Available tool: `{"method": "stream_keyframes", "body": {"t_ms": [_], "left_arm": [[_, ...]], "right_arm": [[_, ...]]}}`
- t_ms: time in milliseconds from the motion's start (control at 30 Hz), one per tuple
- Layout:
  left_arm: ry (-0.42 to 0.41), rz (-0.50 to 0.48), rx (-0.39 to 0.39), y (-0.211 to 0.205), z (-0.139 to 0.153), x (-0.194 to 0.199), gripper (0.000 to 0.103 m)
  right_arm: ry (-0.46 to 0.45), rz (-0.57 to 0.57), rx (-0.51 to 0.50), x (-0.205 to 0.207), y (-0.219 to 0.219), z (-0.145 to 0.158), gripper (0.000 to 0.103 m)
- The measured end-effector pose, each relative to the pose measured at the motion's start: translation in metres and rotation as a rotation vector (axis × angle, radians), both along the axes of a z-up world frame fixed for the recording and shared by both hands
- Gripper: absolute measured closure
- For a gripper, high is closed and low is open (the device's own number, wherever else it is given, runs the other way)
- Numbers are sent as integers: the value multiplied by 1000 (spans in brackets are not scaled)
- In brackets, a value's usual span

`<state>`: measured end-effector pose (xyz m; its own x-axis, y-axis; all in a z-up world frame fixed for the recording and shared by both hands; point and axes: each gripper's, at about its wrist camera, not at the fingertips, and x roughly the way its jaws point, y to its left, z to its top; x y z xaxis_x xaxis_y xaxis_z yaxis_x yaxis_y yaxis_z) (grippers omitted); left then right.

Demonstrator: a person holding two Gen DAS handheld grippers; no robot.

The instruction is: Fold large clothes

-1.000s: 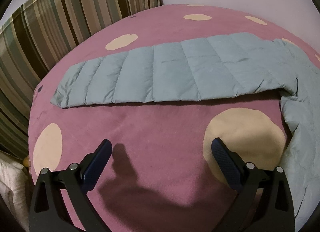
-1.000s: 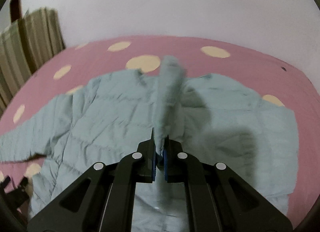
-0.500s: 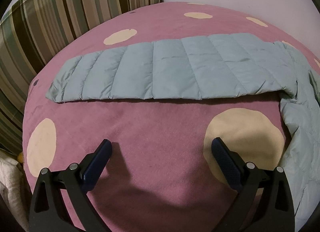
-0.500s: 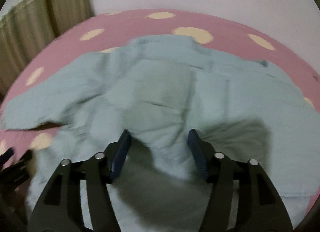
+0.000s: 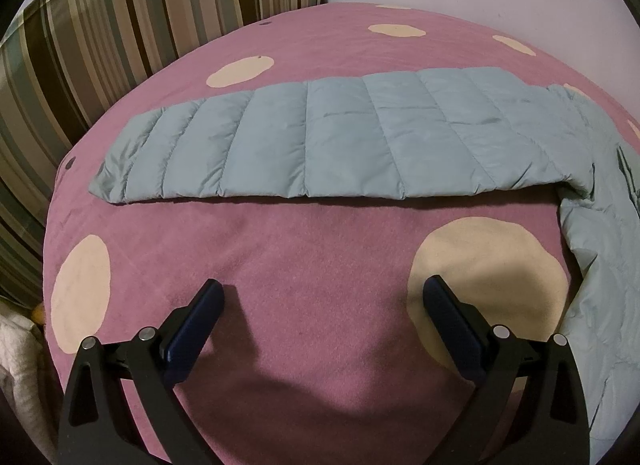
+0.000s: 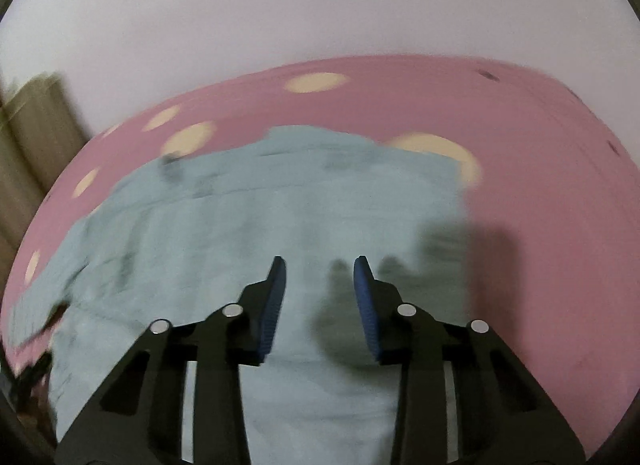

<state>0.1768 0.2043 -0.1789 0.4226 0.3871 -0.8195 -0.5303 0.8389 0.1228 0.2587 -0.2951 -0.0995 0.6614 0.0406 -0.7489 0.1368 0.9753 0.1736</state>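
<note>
A pale blue quilted puffer jacket lies on a pink bed. In the left wrist view one sleeve (image 5: 340, 145) stretches flat across the bed, joined to the jacket body at the right edge. My left gripper (image 5: 320, 297) is open and empty, over bare bedspread, short of the sleeve. In the blurred right wrist view the jacket body (image 6: 248, 225) is spread out with a sleeve folded over it. My right gripper (image 6: 320, 269) is open and empty, just above the jacket.
The pink bedspread (image 5: 280, 265) has cream dots. A striped curtain (image 5: 120, 25) hangs at the left, also seen in the right wrist view (image 6: 36, 137). A white wall (image 6: 320, 5) runs behind the bed. White cloth (image 5: 16, 365) lies at the bed's lower left.
My right gripper opened and let go of the sleeve, which now lies on the jacket body, and then swung to the right. My left gripper stayed open and moved slightly.
</note>
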Motion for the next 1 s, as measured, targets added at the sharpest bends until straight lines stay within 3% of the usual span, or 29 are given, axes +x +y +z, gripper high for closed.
{"method": "stream_keyframes", "body": {"t_ms": [67, 233, 333, 433, 600, 767, 867, 1000], "left_arm": [[1, 1, 3, -1, 0, 0, 4], [6, 0, 12, -2, 0, 1, 4], [5, -1, 13, -1, 0, 1, 4], [7, -2, 10, 0, -1, 2, 4], [8, -2, 14, 0, -2, 2, 4], [7, -2, 13, 0, -2, 2, 4], [6, -3, 16, -1, -1, 1, 4], [7, -3, 15, 0, -2, 2, 4]], "right_arm": [[40, -52, 1, 3, -24, -18, 71], [129, -28, 32, 10, -30, -62, 72], [124, -26, 24, 10, -27, -50, 72], [58, -40, 39, 14, -35, -26, 72], [6, -67, 36, 48, -52, -6, 72], [53, -79, 22, 81, -57, -26, 72], [147, -85, 20, 96, -58, -53, 72], [147, -89, 8, 97, -56, -58, 72]]}}
